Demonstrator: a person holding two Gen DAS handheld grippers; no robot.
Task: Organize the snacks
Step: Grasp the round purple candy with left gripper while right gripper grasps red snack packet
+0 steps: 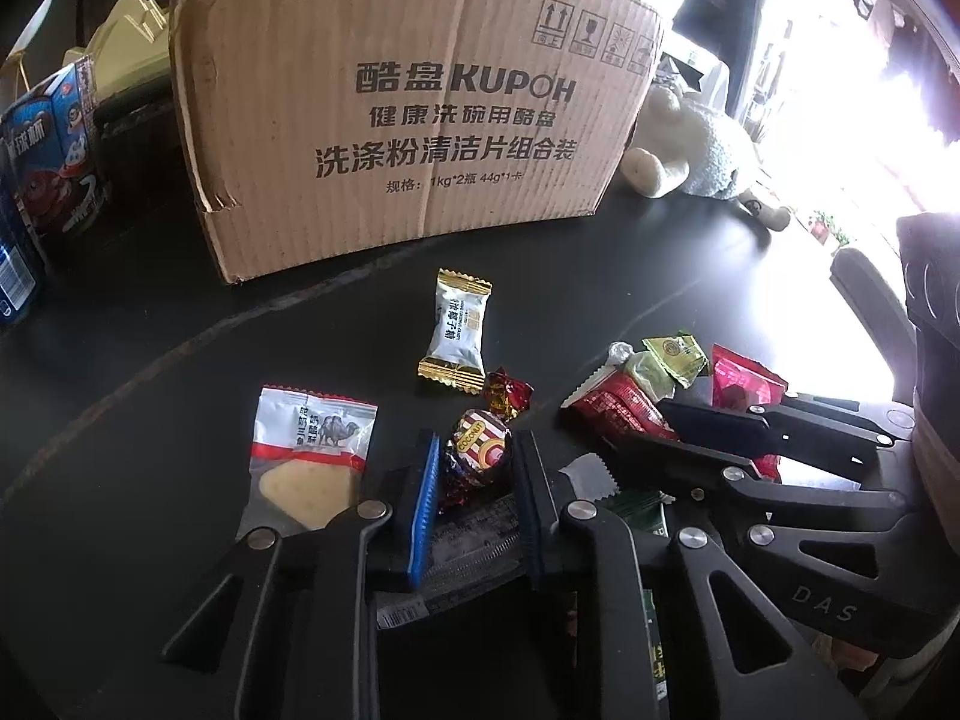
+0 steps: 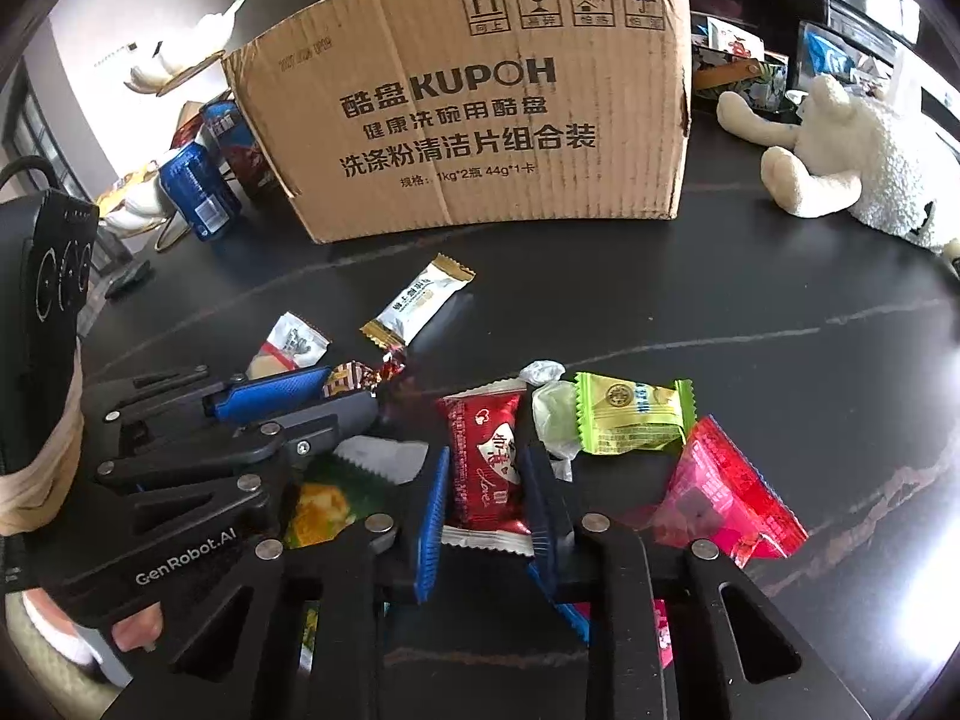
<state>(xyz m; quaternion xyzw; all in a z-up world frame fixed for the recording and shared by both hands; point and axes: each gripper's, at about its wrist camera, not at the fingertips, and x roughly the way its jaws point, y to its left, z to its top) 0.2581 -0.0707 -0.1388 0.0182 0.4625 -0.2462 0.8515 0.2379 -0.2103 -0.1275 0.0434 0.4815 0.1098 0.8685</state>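
Wrapped snacks lie scattered on a dark table in front of a cardboard box, which also shows in the right wrist view. My left gripper is shut on a round coconut candy, low at the table. My right gripper is shut on a red packet; in the left wrist view it lies to the right. A white-and-gold candy, a camel-print packet, a green packet and a pink packet lie nearby.
A white plush toy lies at the right of the box. Blue drink cans and cartons stand at its left. A green-yellow packet lies under the two grippers.
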